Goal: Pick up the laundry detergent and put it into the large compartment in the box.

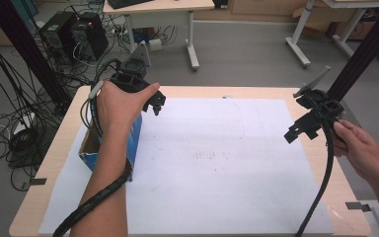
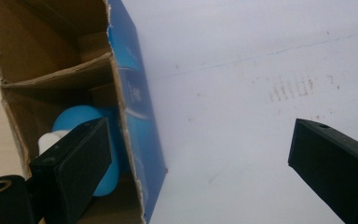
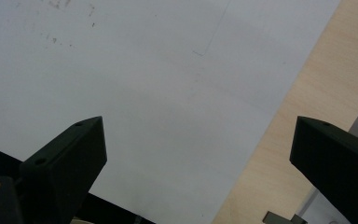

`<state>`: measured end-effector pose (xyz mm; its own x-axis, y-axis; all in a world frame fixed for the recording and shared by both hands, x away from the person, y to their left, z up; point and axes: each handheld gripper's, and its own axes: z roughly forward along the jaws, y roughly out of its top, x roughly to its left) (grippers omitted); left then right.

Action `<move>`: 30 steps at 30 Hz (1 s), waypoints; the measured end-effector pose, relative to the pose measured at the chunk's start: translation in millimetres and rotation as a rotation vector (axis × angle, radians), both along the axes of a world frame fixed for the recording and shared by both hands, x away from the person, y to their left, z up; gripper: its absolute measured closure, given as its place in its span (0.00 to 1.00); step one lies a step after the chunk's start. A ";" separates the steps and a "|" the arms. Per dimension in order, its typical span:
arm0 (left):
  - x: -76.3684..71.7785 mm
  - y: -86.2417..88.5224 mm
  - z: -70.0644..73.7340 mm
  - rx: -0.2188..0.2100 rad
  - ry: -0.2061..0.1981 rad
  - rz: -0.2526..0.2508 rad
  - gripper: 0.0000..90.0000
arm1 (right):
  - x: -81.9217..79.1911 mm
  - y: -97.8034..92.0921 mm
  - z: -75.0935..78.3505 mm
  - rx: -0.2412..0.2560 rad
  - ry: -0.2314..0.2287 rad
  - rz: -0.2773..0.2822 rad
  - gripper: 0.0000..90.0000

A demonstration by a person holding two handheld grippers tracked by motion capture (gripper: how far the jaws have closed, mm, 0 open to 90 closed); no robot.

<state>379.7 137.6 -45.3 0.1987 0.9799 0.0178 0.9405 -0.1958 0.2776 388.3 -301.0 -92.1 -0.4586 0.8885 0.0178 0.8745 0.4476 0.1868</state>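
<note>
1. Cardboard box [image 1: 90, 147], blue outside and brown inside, lies on its side at the left edge of the white paper sheet [image 1: 217, 163] that covers the wooden table [image 1: 335, 197]; its open end faces the person.
2. Inside the box, the left gripper view shows a cardboard divider [image 2: 60, 74] and, in the nearer compartment, a blue rounded object [image 2: 81, 121] with a white piece [image 2: 49, 140] touching it.
3. Left gripper [image 1: 154, 104] hovers just above the box's far end, held by the left hand [image 1: 118, 106]. Its jaws stand wide apart and pinch nothing; in its own view one jaw sits in front of the box's opening, the other over bare paper beside the box.
4. Right gripper [image 1: 296, 132] is well apart from the box, near the sheet's right edge, held by the right hand [image 1: 358, 145]. Its jaws are spread too, with nothing between them; in its own view paper and the bare table edge lie beneath.
</note>
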 end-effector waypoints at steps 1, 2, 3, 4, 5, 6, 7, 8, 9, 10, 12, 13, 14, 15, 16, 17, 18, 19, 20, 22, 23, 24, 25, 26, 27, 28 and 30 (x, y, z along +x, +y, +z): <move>0.7 -1.7 -0.2 0.001 0.000 -0.002 0.07 | 0.1 -0.2 -0.1 0.000 -0.001 0.000 0.04; 1.6 -3.3 -0.6 0.002 0.001 -0.008 0.07 | 0.4 -0.2 -0.1 0.001 -0.001 -0.003 0.04; 2.6 -4.3 -1.1 0.000 0.003 -0.011 0.07 | 0.9 -0.4 -0.5 0.000 -0.001 -0.001 0.04; 3.7 -5.4 -1.8 0.000 0.004 -0.012 0.07 | 1.5 -0.5 -0.7 0.001 0.001 -0.003 0.04; 4.7 -6.5 -2.1 0.002 0.007 -0.013 0.07 | 2.0 -0.8 -1.0 0.002 0.001 -0.002 0.04; 5.7 -7.7 -2.8 0.002 0.007 -0.018 0.07 | 2.2 -1.2 -1.3 0.001 -0.001 0.000 0.04; 6.2 -8.1 -2.9 0.000 0.007 -0.018 0.07 | 3.0 -1.3 -1.4 0.002 0.002 -0.002 0.04; 6.9 -8.5 -3.2 -0.003 0.007 -0.019 0.07 | 3.5 -1.3 -1.5 0.002 0.003 -0.003 0.04; 7.6 -9.7 -3.3 0.000 0.007 -0.021 0.07 | 3.9 -1.6 -1.7 0.002 0.004 -0.003 0.04; 8.7 -10.4 -3.1 0.000 0.010 -0.024 0.07 | 4.1 -1.8 -1.9 0.002 0.003 -0.002 0.04; 9.8 -12.2 -3.3 0.002 0.009 -0.027 0.07 | 4.4 -1.8 -1.6 0.000 0.003 -0.004 0.04; 10.4 -13.1 -3.2 0.002 0.010 -0.029 0.07 | 4.4 -1.6 -1.6 -0.002 0.002 -0.005 0.04; 10.7 -13.5 -3.7 0.000 0.009 -0.032 0.07 | 4.3 -1.5 -1.6 -0.002 0.001 -0.005 0.04; 11.2 -14.5 -4.0 0.001 0.010 -0.032 0.07 | 4.3 -1.6 -1.6 -0.002 0.002 -0.005 0.04; 11.9 -15.3 -4.2 0.004 0.012 -0.036 0.07 | 4.3 -1.5 -1.6 -0.003 0.001 -0.005 0.04; 12.5 -16.1 -4.6 0.004 0.014 -0.037 0.07 | 4.1 -1.6 -1.4 -0.004 0.000 -0.005 0.04; 13.0 -17.0 -4.8 0.005 0.016 -0.036 0.07 | 3.8 -1.5 -1.2 -0.005 -0.001 -0.006 0.04; 13.7 -17.7 -5.1 0.007 0.018 -0.039 0.07 | 3.5 -1.6 -1.1 -0.006 -0.003 -0.006 0.04; 14.5 -18.3 -5.1 0.009 0.021 -0.042 0.07 | 3.2 -2.1 -1.0 -0.005 -0.004 -0.005 0.04; 14.2 -18.4 -5.7 0.004 0.018 -0.041 0.07 | 3.0 -1.6 -0.7 -0.007 -0.003 -0.007 0.04; 14.1 -18.5 -5.8 0.003 0.016 -0.044 0.07 | 2.9 -1.4 -0.6 -0.007 -0.003 -0.006 0.04; 14.1 -18.3 -6.2 0.000 0.016 -0.046 0.07 | 2.7 -1.1 -0.5 -0.008 -0.003 -0.006 0.04; 14.4 -18.4 -6.3 0.001 0.018 -0.047 0.07 | 2.6 -0.8 -0.4 -0.009 -0.004 -0.005 0.04; 14.4 -18.7 -6.6 0.004 0.019 -0.046 0.07 | 2.2 -0.7 -0.4 -0.010 -0.007 -0.002 0.04; 14.3 -18.7 -6.8 0.006 0.021 -0.047 0.07 | 1.9 0.4 0.0 -0.011 -0.006 -0.005 0.04; 13.7 -18.0 -7.2 0.004 0.021 -0.046 0.07 | 1.5 0.4 -0.1 -0.012 -0.008 -0.001 0.04; 12.7 -16.5 -7.6 0.002 0.022 -0.046 0.07 | 0.8 0.1 0.2 -0.010 -0.009 -0.001 0.04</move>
